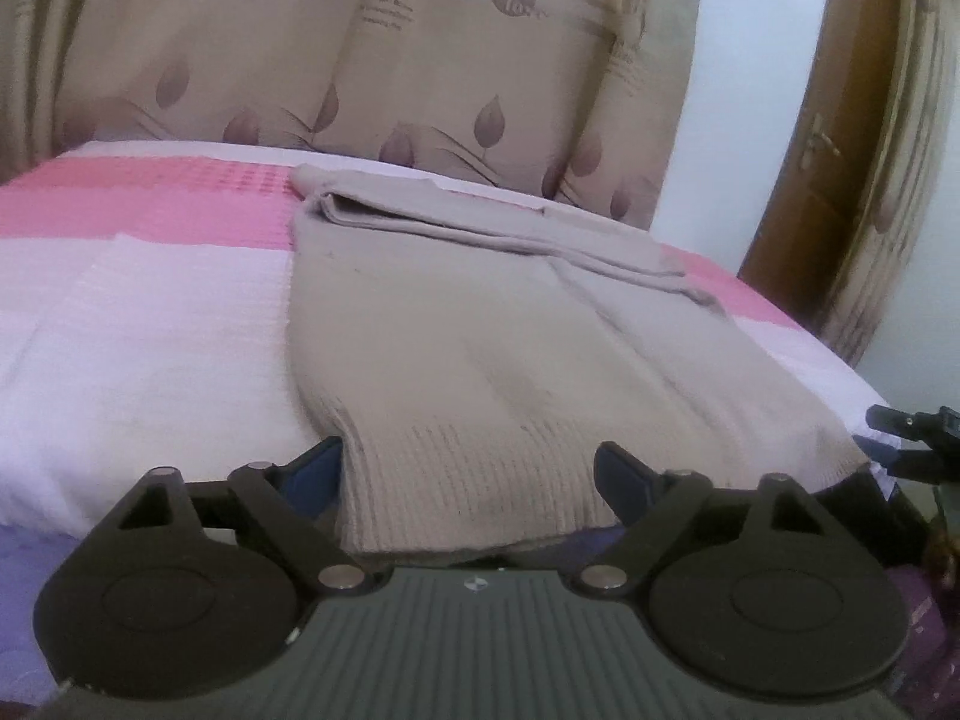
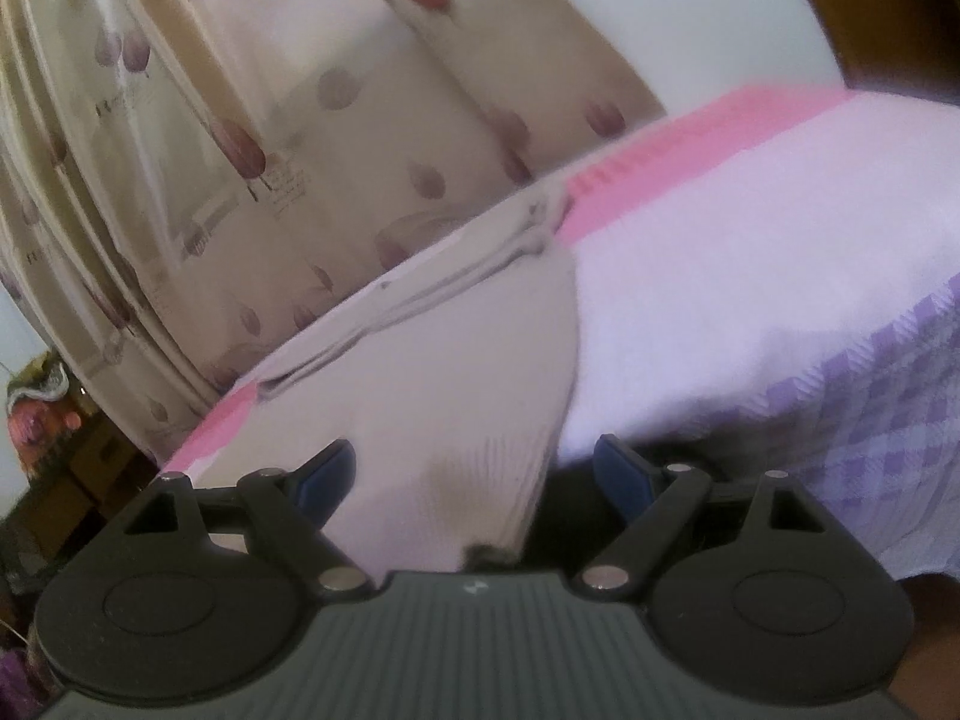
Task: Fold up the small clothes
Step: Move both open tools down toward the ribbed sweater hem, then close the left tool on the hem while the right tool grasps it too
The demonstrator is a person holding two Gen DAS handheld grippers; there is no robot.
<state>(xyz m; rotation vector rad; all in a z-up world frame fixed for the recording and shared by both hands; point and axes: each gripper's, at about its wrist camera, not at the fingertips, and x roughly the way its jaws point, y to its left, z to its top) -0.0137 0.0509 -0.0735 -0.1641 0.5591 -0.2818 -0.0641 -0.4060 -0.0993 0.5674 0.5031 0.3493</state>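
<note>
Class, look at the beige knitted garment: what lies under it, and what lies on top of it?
Under the beige knitted garment lies the pink-and-white bed cover; the part beneath it is hidden. On top lie its own folded-over sleeves.

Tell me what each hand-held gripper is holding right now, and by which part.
Nothing is held. Both the left hand-held gripper and the right hand-held gripper stand open, each straddling the ribbed hem of the beige sweater lying on the bed.
</note>
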